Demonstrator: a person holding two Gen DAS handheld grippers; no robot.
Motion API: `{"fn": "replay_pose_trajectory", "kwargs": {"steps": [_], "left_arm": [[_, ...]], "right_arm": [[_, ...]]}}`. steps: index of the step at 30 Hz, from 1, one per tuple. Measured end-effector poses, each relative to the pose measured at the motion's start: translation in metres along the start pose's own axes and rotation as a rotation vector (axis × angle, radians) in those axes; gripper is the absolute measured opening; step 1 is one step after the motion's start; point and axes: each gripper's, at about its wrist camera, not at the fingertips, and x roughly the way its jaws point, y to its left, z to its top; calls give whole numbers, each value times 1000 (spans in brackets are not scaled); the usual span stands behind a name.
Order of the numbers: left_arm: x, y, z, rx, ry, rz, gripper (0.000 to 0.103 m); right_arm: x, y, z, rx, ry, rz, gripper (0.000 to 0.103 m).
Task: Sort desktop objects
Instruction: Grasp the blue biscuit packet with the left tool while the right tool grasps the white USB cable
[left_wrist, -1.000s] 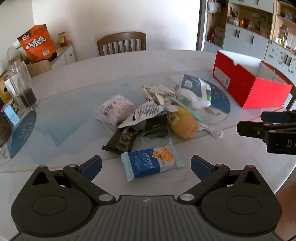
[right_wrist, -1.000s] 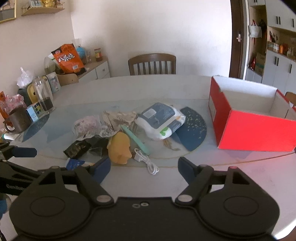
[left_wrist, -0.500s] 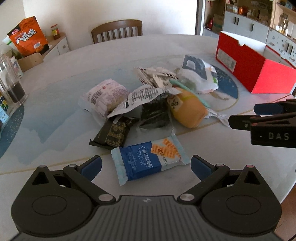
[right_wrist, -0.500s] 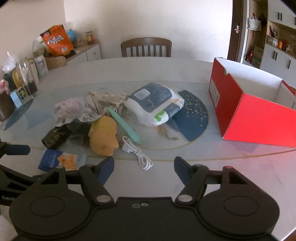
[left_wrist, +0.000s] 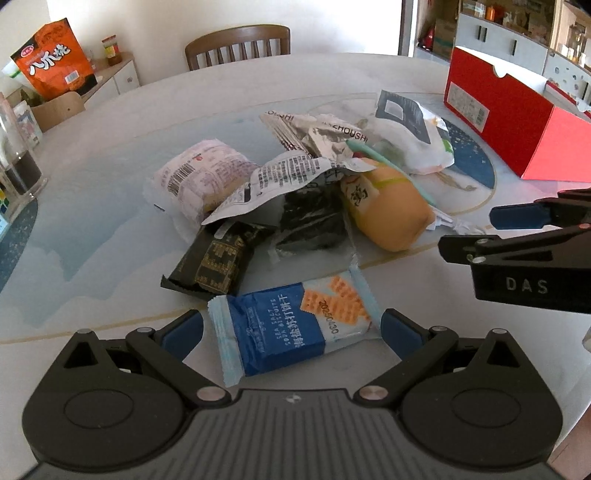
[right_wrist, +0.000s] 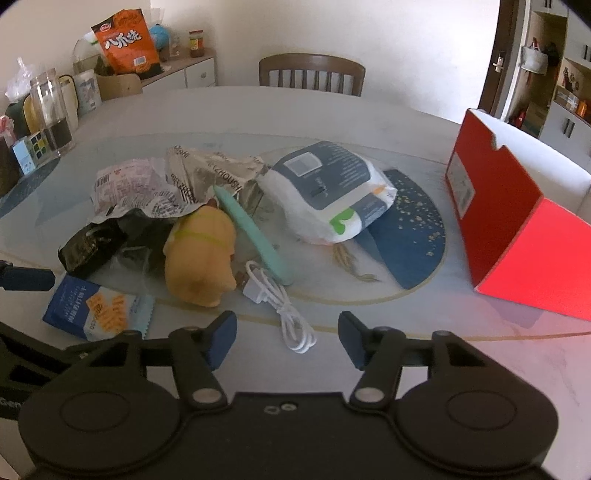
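We're lining up pickups: left gripper (left_wrist: 291, 326) spread wide, pads clear of the blue biscuit packet (left_wrist: 295, 325) at 6 o'clock of the pile. Right gripper (right_wrist: 287, 334) is closing around the white cable (right_wrist: 282, 310), not touching yet. Red box (right_wrist: 517, 229) waits at 3 o'clock.

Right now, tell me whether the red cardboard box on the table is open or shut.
Open. The red cardboard box has no lid on top, and its white inner walls show above the rim. Whether anything lies inside, cannot tell.
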Motion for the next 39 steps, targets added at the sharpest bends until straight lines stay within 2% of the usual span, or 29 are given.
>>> {"fn": "replay_pose_trajectory", "kwargs": {"steps": [7, 19, 23, 26, 28, 30, 39], "left_arm": [[6, -1, 2, 15, 3, -26, 102], [6, 2, 4, 27, 14, -66, 95], [4, 5, 5, 26, 16, -82, 90], [2, 10, 7, 15, 15, -106, 85], [1, 12, 8, 14, 15, -111, 81], [0, 15, 8, 8, 12, -128, 78], [-5, 26, 9, -5, 3, -221, 74]], "right_arm": [[12, -1, 4, 10, 24, 8, 54], [15, -2, 4, 21, 21, 27, 52], [14, 0, 4, 16, 20, 32, 44], [13, 1, 4, 11, 22, 37, 35], [12, 2, 5, 10, 23, 34, 23], [12, 2, 5, 18, 28, 31, 15], [-4, 1, -2, 72, 40, 33, 12]]}}
